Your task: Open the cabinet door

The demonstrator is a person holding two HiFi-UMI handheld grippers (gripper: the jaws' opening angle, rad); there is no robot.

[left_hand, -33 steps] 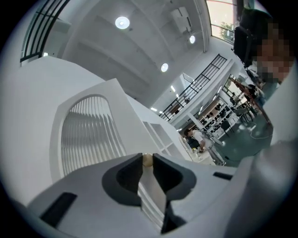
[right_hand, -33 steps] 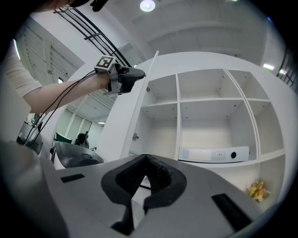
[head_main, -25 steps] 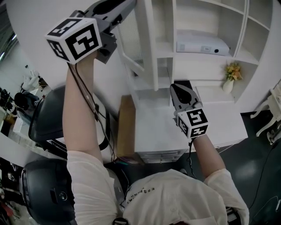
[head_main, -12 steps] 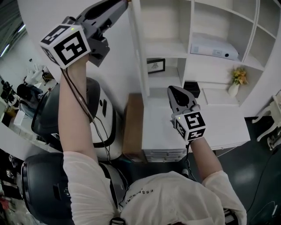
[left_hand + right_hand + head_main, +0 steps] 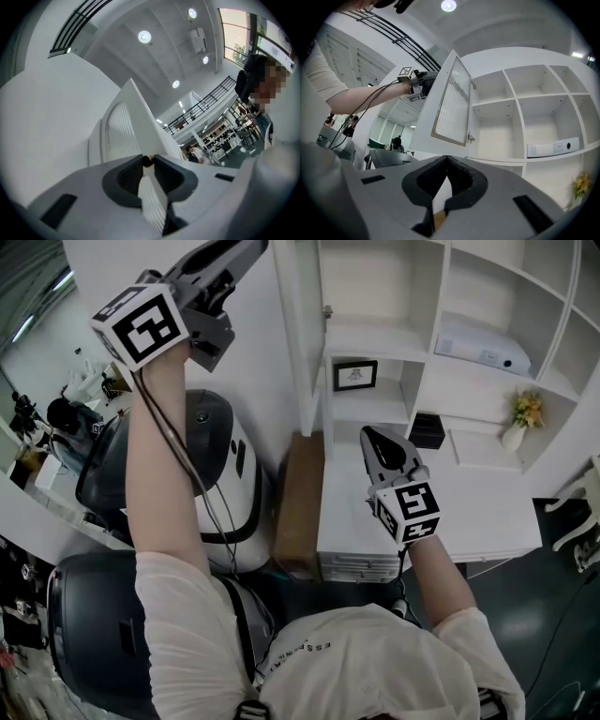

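A: Checking the door position: the cabinet door (image 5: 451, 101) is seen standing well out from the cabinet (image 5: 394, 341), close to square with its front in the head view. The compartments it would cover are laid bare; a small framed picture (image 5: 355, 375) is noted on one shelf.

B: The state of the left gripper is requested.

A: The left gripper (image 5: 248, 249) is raised high and clamped on the door's small round knob (image 5: 147, 161). The knob is pinched at the very tips of the jaws, and the door's ribbed inset panel is seen just beyond it.

B: And the right gripper?

A: The right gripper (image 5: 377, 437) is held low over the white desktop (image 5: 469, 512), well apart from the door. Its jaws are brought together at the tips, and nothing is caught between them.

B: An estimate of progress is wanted.

A: The opening is judged as good as done, since the interior is fully exposed. Only a last bit of swing, if any is available, and release of the knob are judged to be left. Whether the hinge limit is reached cannot be told.
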